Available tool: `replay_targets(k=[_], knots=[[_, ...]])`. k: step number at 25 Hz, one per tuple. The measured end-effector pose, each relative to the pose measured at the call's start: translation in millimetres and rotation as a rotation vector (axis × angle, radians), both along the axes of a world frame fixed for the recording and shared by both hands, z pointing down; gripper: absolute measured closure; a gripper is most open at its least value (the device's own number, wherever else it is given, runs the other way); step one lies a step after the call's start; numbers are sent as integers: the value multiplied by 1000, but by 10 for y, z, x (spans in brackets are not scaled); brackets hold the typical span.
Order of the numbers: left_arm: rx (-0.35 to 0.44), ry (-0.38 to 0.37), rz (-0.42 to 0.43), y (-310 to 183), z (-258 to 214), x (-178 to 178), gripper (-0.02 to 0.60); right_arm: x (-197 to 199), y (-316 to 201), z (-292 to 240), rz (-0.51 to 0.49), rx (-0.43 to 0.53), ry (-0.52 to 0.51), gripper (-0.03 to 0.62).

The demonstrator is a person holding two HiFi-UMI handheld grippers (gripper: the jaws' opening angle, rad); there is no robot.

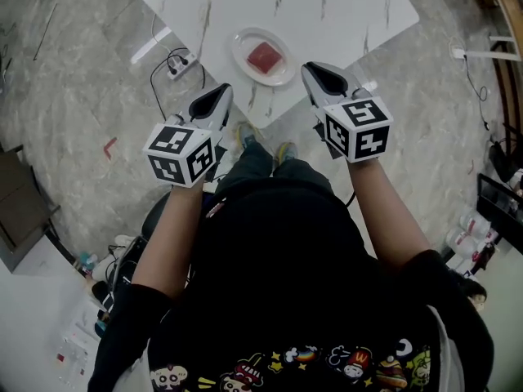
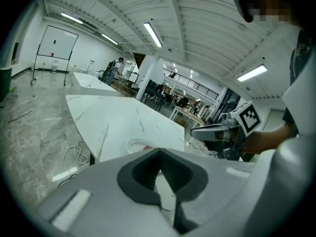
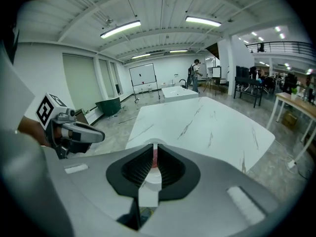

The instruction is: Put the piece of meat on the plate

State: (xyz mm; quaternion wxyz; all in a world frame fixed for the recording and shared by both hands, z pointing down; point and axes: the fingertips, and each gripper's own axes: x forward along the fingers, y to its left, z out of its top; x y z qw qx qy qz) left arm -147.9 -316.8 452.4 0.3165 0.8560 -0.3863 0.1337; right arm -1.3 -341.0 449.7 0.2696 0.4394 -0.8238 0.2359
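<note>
The piece of meat lies on the white plate, near the edge of the marble bench. The left tool and right tool hang raised on either side of it, both clenched and empty.

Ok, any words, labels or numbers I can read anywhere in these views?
"W": cartoon print on the shirt, head view.
Marker cubes: square patterns only, no letters.
Whiteboard, floor papers: too small to read.
Nothing else legible.
</note>
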Motion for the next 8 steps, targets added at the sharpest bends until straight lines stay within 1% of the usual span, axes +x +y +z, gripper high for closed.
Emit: replay_targets(k=[8], knots=[[31, -21, 46, -34, -114, 172, 581, 348, 250, -226, 93, 23, -36, 543]])
